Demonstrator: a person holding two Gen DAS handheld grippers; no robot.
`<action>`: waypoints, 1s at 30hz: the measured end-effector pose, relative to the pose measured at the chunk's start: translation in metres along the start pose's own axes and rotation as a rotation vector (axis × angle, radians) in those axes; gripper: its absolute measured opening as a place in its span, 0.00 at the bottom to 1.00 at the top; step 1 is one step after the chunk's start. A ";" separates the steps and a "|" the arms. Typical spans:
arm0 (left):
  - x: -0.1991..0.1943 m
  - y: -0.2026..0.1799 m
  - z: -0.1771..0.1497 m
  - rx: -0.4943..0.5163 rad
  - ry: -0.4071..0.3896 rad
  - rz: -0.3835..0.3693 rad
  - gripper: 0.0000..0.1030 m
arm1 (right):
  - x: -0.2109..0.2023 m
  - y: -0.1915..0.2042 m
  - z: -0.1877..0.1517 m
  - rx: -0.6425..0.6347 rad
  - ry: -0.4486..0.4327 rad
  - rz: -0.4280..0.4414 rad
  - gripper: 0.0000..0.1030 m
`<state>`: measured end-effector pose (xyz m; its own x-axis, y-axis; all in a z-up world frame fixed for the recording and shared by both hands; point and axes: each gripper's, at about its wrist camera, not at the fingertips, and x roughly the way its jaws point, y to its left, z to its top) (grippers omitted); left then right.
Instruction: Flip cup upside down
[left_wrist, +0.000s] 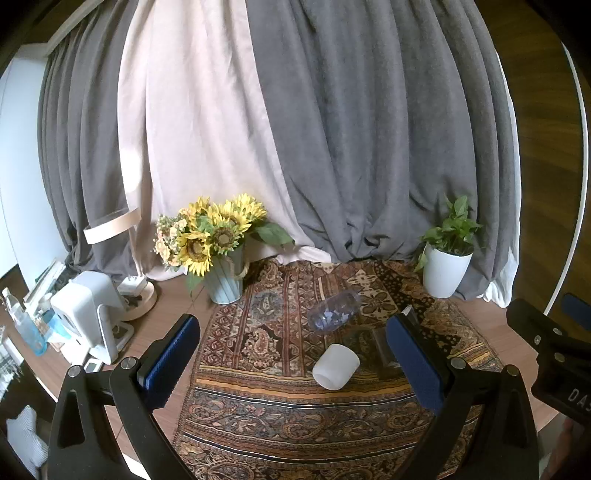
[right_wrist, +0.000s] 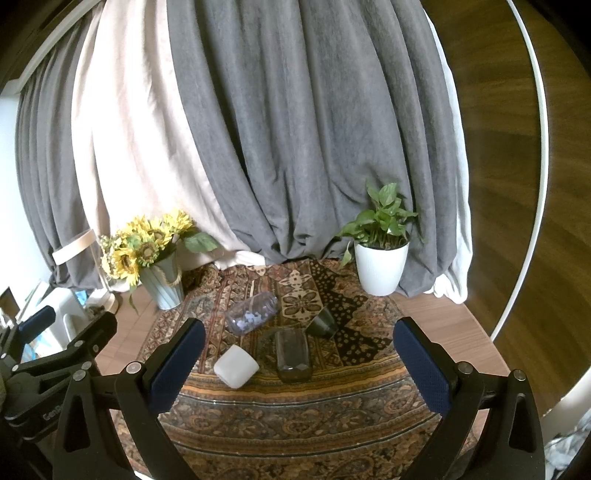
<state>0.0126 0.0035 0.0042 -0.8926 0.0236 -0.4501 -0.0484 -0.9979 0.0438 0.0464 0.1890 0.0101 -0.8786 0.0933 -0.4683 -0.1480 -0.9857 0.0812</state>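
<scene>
We hold both the left gripper (left_wrist: 291, 354) and the right gripper (right_wrist: 299, 354) wide apart, empty, above the rug (right_wrist: 314, 413). The white cup (right_wrist: 236, 366) lies on its side at ten o'clock from the right gripper's centre, touching nothing. Being round, it may roll toward the clear bottle (right_wrist: 251, 312) at twelve if one pad nudges it first.

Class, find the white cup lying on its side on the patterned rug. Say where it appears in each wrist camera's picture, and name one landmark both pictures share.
Left wrist view: the white cup lies right of centre, low in the picture, between the two fingers.
Right wrist view: the white cup lies left of centre, just beside the left finger.
Shared landmark: the clear bottle lying just behind the cup.
</scene>
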 end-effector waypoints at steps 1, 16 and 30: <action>0.000 0.000 0.000 0.000 0.001 0.000 1.00 | -0.001 0.000 0.001 0.000 0.001 0.001 0.99; -0.002 -0.001 0.001 0.000 0.003 -0.003 1.00 | -0.003 0.001 0.003 0.001 -0.004 0.003 0.99; -0.001 -0.003 0.003 0.003 0.006 -0.007 1.00 | -0.002 0.003 0.002 -0.001 -0.006 0.001 0.99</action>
<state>0.0124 0.0062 0.0070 -0.8895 0.0305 -0.4558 -0.0563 -0.9975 0.0430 0.0467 0.1864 0.0127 -0.8816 0.0932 -0.4627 -0.1468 -0.9858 0.0811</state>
